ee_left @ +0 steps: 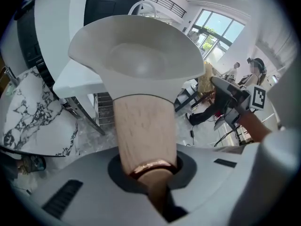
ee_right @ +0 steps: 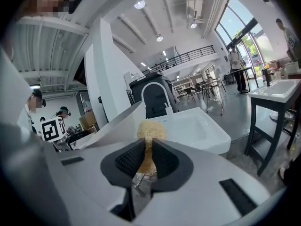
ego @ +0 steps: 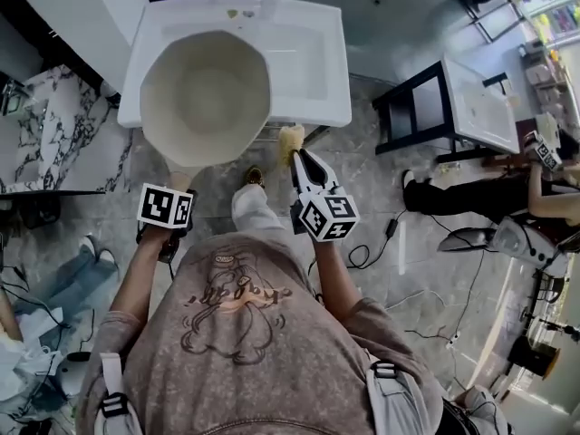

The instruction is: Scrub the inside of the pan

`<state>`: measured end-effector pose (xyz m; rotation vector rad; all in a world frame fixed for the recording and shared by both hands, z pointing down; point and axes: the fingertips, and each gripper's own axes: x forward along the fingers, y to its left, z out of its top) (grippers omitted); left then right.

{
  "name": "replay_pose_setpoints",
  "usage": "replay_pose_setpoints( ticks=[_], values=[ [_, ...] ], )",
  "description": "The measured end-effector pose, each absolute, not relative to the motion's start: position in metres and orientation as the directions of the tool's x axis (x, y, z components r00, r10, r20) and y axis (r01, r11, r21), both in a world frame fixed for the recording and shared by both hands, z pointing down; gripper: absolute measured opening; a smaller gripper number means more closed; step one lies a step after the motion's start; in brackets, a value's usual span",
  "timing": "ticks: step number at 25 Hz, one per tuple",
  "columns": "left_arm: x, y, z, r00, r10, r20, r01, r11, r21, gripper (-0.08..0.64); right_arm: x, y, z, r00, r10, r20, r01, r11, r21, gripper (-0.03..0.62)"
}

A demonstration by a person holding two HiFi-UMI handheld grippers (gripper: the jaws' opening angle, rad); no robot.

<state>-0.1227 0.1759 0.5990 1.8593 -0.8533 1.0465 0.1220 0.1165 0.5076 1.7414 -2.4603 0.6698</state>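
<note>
1. Both arms are bent and reach forward from the torso toward the white sink point(ego: 313, 57). The left forearm point(ego: 136, 279) angles out to the left, and the right forearm point(ego: 331, 270) runs pretty much straight ahead.
2. The left gripper point(ee_left: 149, 168) has its jaws clamped tight round the end of the wooden handle point(ee_left: 143, 126), right by the copper-coloured ring. The handle runs straight out from the jaws to the pan point(ego: 207, 93).
3. The pan is held out in the air over the left part of the sink. Its pale inside faces up at the head view, and nothing's in it as far as I can see.
4. The right gripper point(ego: 297, 157) is pointed at the sink's front edge. Its jaws are nearly together, pinching the stem of a straw-coloured scrubber point(ego: 291, 138), and the bushy head sticks out past the tips.
5. The scrubber sits just beside the pan's lower right rim. It's outside the pan and looks apart from it, not touching. In the right gripper view, the pan's wall slopes up to the left behind the scrubber.
6. The two grippers are near each other, with the left one level with the right one's marker cube point(ego: 324, 217).
</note>
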Motion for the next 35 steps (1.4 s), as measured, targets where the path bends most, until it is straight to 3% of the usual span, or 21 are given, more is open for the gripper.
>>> replay_pose_setpoints(
  ticks=[16,27,35],
  values=[
    [-0.080,0.061,0.587,0.385,-0.077,0.920,-0.814,-0.498,0.299,0.031,0.194,-0.017,0.490,-0.391,-0.867,0.308,-0.899,0.288,-0.331,0.055],
    [-0.084,0.019,0.583,0.366,0.005,0.931,-0.731,-0.617,0.290,0.031,0.217,-0.047,0.472,-0.294,-0.910,0.292,-0.924,0.192,-0.331,0.055],
    [-0.087,-0.006,0.586,0.304,0.053,0.951,-0.622,-0.745,0.240,0.031,0.208,-0.085,0.418,-0.319,-0.920,0.230,-0.941,0.277,-0.196,0.055]
  ],
)
